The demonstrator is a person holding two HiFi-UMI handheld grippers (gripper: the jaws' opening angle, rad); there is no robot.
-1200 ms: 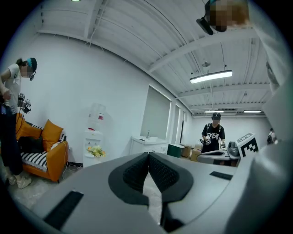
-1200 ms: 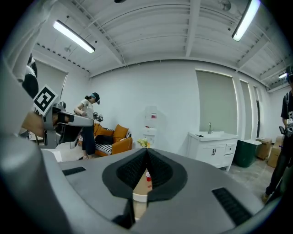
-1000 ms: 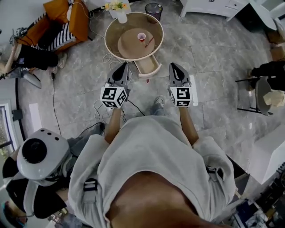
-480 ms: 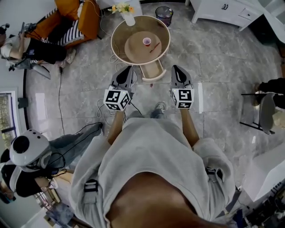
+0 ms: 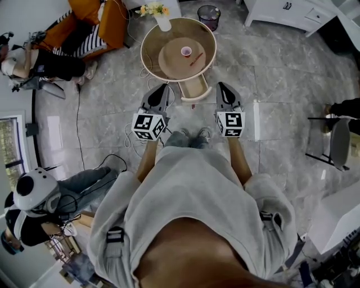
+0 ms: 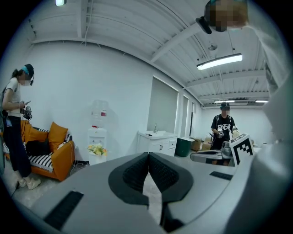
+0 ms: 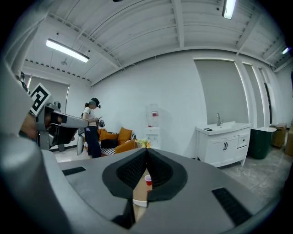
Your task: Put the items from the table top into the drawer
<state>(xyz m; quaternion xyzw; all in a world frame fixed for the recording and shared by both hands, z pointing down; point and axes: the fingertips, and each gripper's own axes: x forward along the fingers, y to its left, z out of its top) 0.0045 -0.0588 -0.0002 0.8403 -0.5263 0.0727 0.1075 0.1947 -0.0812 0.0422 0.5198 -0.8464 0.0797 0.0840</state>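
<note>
The round wooden table (image 5: pixel 151 56) stands on the floor ahead of me in the head view. On its raised middle are a small red cup (image 5: pixel 185 52) and a thin red stick (image 5: pixel 196 58). A vase of flowers (image 5: pixel 162 21) stands at its far rim. The drawer (image 5: pixel 194 87) is pulled out toward me under the near edge. My left gripper (image 5: pixel 161 87) and right gripper (image 5: pixel 221 85) hover side by side short of the table, flanking the drawer, both shut and empty. The left gripper's (image 6: pixel 148 155) jaws meet. Below the shut right gripper (image 7: pixel 147 151) the red cup (image 7: pixel 148 180) shows.
An orange sofa (image 5: pixel 93 25) and a standing person (image 5: pixel 39 62) are at the far left. A bin (image 5: pixel 208 13) and white cabinet (image 5: pixel 281 12) lie beyond the table. A seated person in a white helmet (image 5: pixel 35 190) is at my left, cables (image 5: pixel 79 143) on the floor, a chair (image 5: pixel 336 142) at right.
Both grippers and I have drawn a little closer to the table, which now sits more centred ahead. The jaws stay shut. The helmeted person at left has shifted.
</note>
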